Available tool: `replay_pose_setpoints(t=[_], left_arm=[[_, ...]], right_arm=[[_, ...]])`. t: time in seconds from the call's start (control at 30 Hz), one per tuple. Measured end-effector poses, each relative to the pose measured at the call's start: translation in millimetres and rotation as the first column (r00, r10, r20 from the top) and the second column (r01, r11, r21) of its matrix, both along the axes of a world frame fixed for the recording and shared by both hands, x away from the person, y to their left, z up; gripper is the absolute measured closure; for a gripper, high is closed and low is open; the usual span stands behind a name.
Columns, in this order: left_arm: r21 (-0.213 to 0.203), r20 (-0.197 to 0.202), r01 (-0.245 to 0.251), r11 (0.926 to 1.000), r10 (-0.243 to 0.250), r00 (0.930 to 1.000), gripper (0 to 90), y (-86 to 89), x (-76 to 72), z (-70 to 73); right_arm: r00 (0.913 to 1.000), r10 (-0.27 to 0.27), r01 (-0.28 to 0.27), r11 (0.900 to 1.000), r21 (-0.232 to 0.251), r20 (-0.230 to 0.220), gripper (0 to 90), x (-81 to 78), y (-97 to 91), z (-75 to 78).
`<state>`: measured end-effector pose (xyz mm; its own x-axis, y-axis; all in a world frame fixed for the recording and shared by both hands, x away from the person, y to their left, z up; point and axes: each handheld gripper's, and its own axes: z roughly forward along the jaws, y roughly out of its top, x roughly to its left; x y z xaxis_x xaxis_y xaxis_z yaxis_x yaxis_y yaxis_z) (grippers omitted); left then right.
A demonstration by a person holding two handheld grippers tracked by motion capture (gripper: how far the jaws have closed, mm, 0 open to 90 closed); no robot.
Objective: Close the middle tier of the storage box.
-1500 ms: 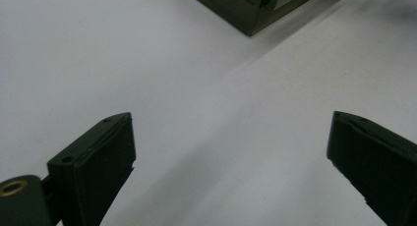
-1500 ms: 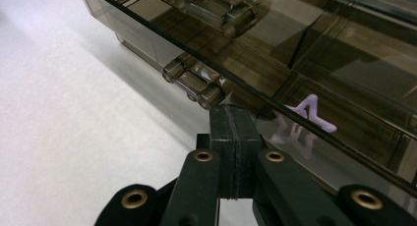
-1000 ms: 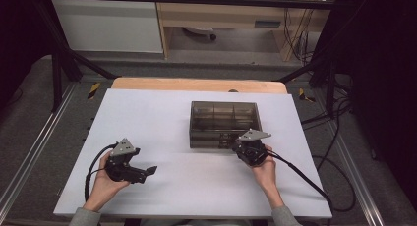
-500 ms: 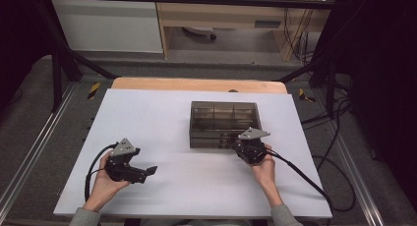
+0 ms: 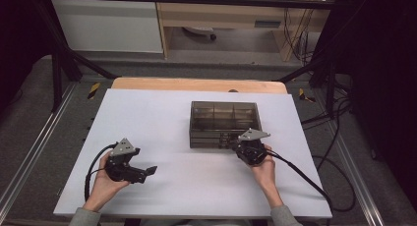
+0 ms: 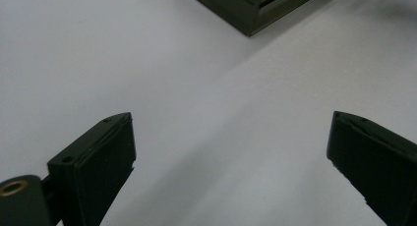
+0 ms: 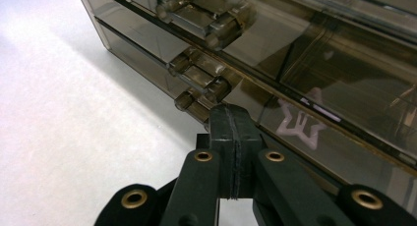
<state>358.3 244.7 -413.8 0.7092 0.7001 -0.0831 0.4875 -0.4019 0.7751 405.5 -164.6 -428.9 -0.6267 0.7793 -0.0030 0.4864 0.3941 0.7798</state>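
Drawers of the smoky translucent organizer box (image 5: 223,124) are what I am working on; the box stands on the white counter (image 5: 162,123), right of its middle and toward the far side, with its handled front facing me. My right gripper (image 7: 231,119) has its jaws pressed flat together, tips up against the lowest drawer handle (image 7: 196,104) on that front, and I cannot tell whether they pinch any of it or merely touch it. I judge this to be the step of getting a drawer open: the next move calls for a firm hold or hook on that handle and a straight pull toward me, level with the counter, so the light box doesn't slide along. Two more handles (image 7: 201,71) sit above it. From above, the top tray's compartments look empty; the drawers' contents are too dim to tell. My left gripper (image 5: 142,173) rests well apart on the counter, jaws wide and holding nothing.
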Motion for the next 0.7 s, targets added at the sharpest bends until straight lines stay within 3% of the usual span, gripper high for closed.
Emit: replay_pose_setpoints(t=[0.27, 0.53, 0.7], left_arm=[[0.000, 0.001, -0.001, 1.0000, 0.001, 1.0000, 4.1, 0.4, 0.0, 0.2], [0.000, 0.001, -0.002, 1.0000, 0.002, 1.0000, 4.1, 0.3, -0.1, 0.2], [-0.001, -0.001, -0.003, 1.0000, 0.003, 1.0000, 4.1, 0.4, -0.3, 0.3]], right_arm=[[1.0000, 0.000, 0.000, 0.9999, 0.010, -0.001, 84.2, -9.4, -5.9, 2.4], [1.0000, 0.007, -0.007, 0.9988, 0.048, 0.007, 65.7, -22.5, -13.4, 7.9], [0.9997, 0.006, -0.008, 0.9974, 0.071, 0.022, 49.5, -29.4, -17.8, 11.0]])
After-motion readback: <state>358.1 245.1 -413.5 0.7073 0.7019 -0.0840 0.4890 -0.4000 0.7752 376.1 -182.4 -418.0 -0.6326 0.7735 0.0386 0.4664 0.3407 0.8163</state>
